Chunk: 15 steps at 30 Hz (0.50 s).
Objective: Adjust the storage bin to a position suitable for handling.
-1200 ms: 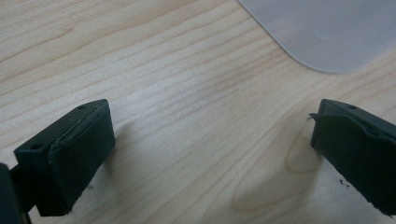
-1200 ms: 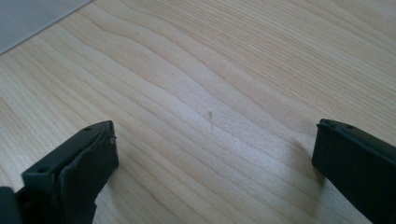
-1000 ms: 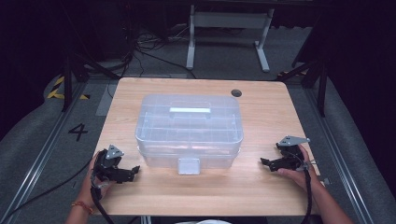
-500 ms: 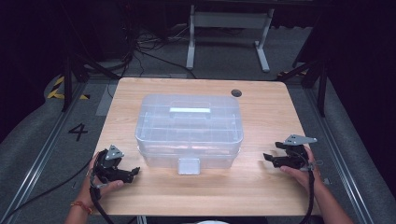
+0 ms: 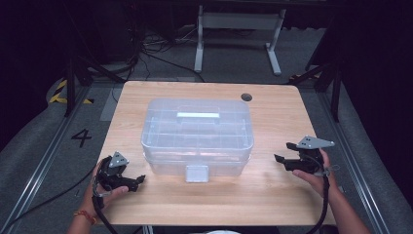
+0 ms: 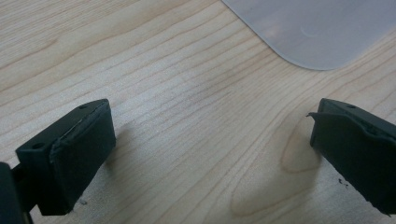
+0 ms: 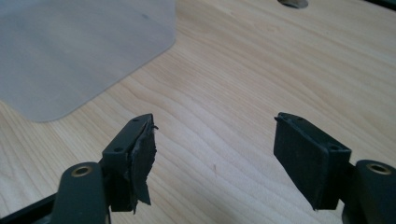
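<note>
Since a second ago the right gripper (image 5: 285, 158) has lifted off the tabletop (image 5: 272, 192) and now hovers beside the right end of the clear plastic box (image 5: 197, 131), its fingers (image 7: 306, 156) having just been closing a little from full spread; nothing lies between them, and they are still well apart. The left gripper (image 5: 138, 180) has not shifted: it rests low on the tabletop near the box's front left corner, fingers (image 6: 70, 151) spread wide with bare wood between them. The box itself sits in the middle of the tabletop exactly as before, lid on, its pale front latch (image 5: 197, 173) hanging down at the near wall. My reading is that the work on the box is only starting, with the right hand readying itself while the left waits. Much is hard to make out: the box's walls are translucent, so only faint dividers show and any contents cannot be told. In each of the 2 gripper views just 1 rounded, blurred corner of the box (image 6: 322, 28) comes into the frame, cut off by the edge. Whether the latch is fastened cannot be judged from the high view.
</note>
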Motion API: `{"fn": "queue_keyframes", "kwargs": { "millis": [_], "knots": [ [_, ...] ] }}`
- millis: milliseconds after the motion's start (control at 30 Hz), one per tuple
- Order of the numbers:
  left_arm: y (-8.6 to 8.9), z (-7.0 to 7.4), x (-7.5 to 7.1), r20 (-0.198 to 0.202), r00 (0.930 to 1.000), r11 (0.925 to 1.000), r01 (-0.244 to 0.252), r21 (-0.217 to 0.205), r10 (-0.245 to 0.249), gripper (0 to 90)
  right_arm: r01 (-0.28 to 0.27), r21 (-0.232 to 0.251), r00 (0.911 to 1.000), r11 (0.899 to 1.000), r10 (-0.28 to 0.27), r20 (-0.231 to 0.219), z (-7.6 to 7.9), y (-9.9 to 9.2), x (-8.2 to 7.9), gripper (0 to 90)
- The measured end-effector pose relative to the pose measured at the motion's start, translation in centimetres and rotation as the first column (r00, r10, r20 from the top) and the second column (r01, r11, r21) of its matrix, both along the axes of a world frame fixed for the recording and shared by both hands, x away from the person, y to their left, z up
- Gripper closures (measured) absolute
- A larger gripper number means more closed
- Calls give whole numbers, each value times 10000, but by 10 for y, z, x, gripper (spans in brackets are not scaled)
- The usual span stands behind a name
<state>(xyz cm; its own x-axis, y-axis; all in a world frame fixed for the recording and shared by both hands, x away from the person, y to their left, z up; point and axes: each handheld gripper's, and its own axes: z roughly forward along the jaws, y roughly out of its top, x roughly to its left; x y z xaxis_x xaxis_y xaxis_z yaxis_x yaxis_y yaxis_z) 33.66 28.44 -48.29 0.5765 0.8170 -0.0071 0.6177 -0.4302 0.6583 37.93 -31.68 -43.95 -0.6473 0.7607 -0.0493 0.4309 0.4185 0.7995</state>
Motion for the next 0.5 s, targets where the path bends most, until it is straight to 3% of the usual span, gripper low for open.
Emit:
{"fn": "queue_keyframes", "kwargs": {
  "millis": [500],
  "knots": [
    [0, 0, -1, -19, 10000, 10000, -32, -5, 32, 5, -374, 270, 9959, 9989, 351, 838, 41, 12, 0, 302]
  ]
}}
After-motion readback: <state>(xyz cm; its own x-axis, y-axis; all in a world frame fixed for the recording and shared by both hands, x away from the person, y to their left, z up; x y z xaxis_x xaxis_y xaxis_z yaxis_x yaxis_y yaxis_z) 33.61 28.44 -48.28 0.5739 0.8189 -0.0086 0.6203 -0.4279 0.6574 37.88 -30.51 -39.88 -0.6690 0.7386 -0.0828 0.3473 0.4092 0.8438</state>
